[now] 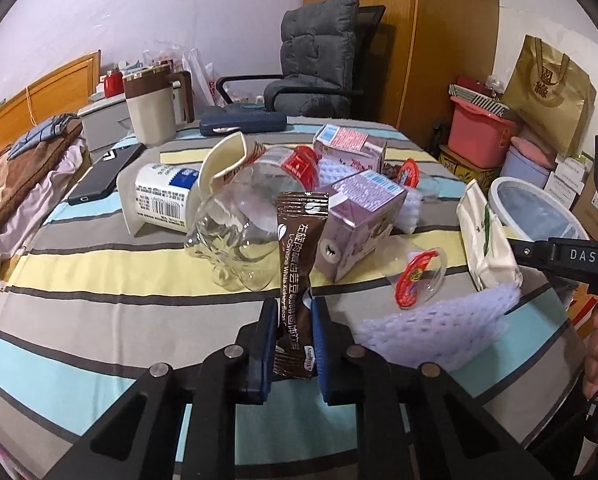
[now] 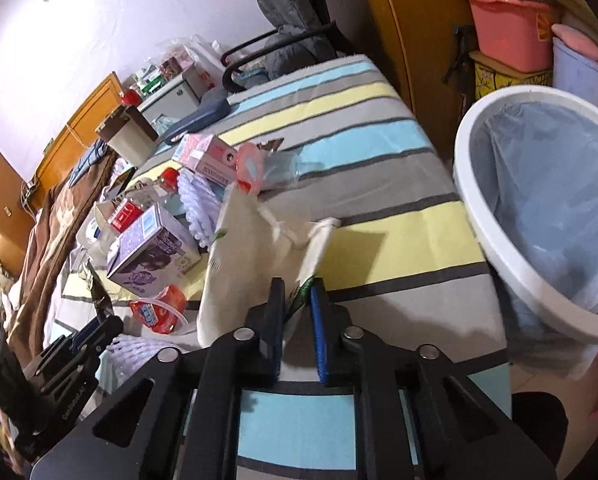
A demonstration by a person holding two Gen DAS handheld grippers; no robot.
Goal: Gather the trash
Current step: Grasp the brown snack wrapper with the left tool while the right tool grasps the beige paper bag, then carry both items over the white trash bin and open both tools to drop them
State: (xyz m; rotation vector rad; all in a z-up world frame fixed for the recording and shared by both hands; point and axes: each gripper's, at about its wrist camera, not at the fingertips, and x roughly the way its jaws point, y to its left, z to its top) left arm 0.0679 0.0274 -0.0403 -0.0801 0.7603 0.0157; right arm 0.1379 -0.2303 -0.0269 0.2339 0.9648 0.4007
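Far left on the striped blue, yellow and grey tablecloth [image 1: 99, 280]: a dark phone [image 1: 107, 174] lying flat, w/ a tall beige and brown lidded jug [image 1: 151, 108] behind it. Next along, a white bottle with a barcode label [image 1: 163, 196] on its side, a paper cup [image 1: 227, 160] tipped over against it, and a clear plastic bottle with a red label [image 1: 255, 216] lying in front.

Centre: left gripper [image 1: 295, 320] has its blue pads pressed tight on the lower part of a brown stick-shaped coffee sachet [image 1: 299, 264], which stands upright betw. the fingers. Just behind the sachet, two purple cartons [image 1: 359, 216] w/ white foam netting betw. them.

Right of those: a clear plastic cup with a red lid [image 1: 415, 280] on its side, and a white foam net sleeve [image 1: 431, 324] near the table's front edge.

Further right: right gripper [image 2: 297, 300], jaws nearly closed, pinching the thin edge of a white tissue packet with a green leaf print [image 2: 255, 264] that rests on the cloth. Past the table's right edge, close beside it, a white round bin lined with a pale blue bag [image 2: 487, 216]. A hand [image 1: 597, 356] shows at the far right in the left wrist view.
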